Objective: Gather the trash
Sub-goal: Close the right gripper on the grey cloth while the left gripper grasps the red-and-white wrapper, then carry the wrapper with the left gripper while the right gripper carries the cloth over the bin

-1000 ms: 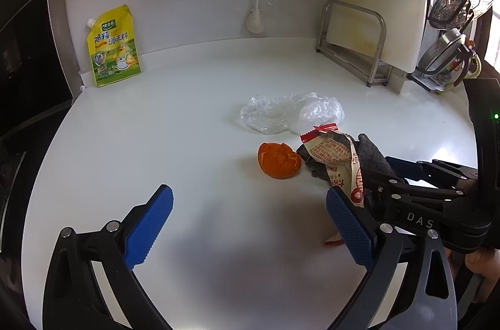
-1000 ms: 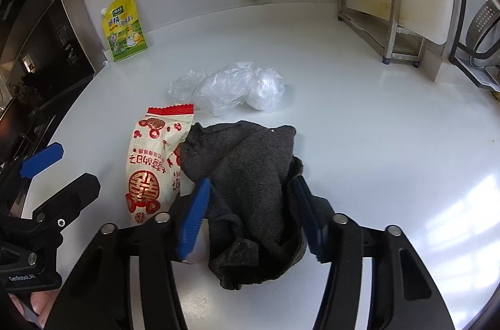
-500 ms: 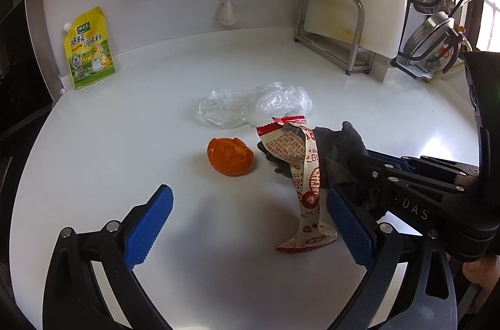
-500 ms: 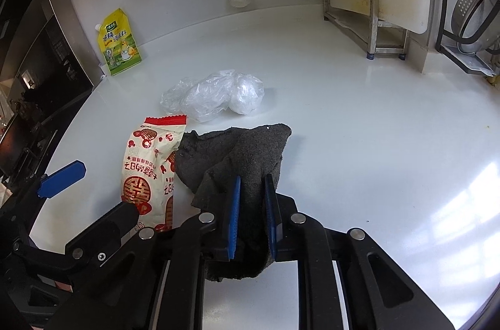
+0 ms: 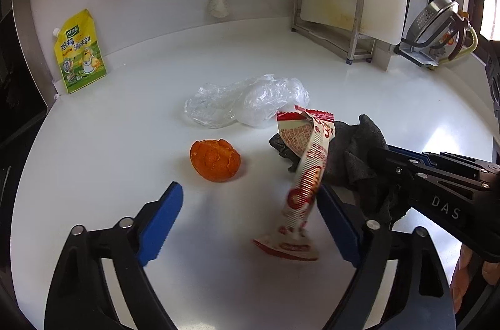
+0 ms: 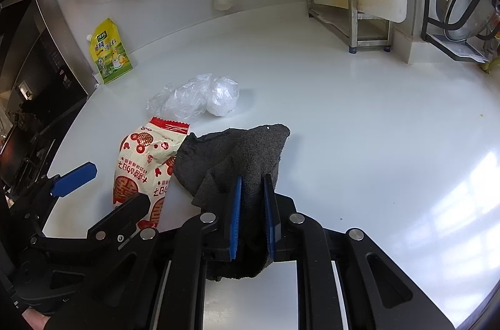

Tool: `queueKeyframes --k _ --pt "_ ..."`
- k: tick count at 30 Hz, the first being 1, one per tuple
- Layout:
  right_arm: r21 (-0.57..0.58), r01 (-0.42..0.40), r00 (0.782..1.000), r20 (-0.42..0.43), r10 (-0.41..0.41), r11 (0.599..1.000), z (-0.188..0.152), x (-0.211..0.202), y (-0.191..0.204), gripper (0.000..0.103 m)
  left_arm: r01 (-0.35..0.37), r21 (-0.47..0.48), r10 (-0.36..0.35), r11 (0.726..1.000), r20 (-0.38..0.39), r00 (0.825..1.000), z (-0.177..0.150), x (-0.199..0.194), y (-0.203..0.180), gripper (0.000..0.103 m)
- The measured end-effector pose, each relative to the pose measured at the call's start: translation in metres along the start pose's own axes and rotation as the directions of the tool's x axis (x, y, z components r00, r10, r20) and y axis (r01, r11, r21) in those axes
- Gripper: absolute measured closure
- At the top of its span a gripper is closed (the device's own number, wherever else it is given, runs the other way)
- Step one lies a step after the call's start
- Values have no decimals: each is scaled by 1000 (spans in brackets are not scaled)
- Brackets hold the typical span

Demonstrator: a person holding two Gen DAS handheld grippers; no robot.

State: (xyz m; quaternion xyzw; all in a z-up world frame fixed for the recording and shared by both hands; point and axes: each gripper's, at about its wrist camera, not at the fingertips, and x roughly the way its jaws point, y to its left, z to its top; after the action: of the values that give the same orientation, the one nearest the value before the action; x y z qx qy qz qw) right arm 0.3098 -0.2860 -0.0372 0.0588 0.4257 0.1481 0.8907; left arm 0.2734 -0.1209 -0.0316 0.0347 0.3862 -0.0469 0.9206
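A red-and-white snack wrapper (image 5: 307,174) stands on end on the white counter (image 5: 125,127), leaning close to the right finger of my left gripper (image 5: 248,192). The left jaws are closing with the wrapper between them; only the right pad is near it. An orange peel (image 5: 215,160) lies just beyond the left fingertips. A crumpled clear plastic bag (image 5: 247,103) sits further back. My right gripper (image 6: 253,178) is shut on a dark grey cloth (image 6: 247,149), which drapes forward beside the wrapper (image 6: 143,164).
A yellow seasoning pouch (image 5: 81,52) leans on the back wall at the left. A metal rack holding a white cutting board (image 5: 331,11) stands at the back right, with colanders (image 5: 437,21) beyond it. A dark appliance (image 6: 31,80) borders the counter's left edge.
The right jaws closed onto the grey cloth. The left gripper moved in around the wrapper and its jaws narrowed. The wrapper went from lying to standing on end.
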Motion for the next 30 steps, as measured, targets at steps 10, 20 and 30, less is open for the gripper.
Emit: queueKeyframes --k 10,20,30 --pt "16 5 999 39 -6 1000 -8 -10 -1 91 41 15 -41 999 -7 999 -3 -1 3 64" --pt "-34 129 977 178 -121 991 -35 -55 26 92 47 20 -48 999 59 997 -24 -44 24 65" --pt "0 191 953 238 -186 981 -103 -111 63 92 11 74 -20 997 115 993 -69 -100 33 65"
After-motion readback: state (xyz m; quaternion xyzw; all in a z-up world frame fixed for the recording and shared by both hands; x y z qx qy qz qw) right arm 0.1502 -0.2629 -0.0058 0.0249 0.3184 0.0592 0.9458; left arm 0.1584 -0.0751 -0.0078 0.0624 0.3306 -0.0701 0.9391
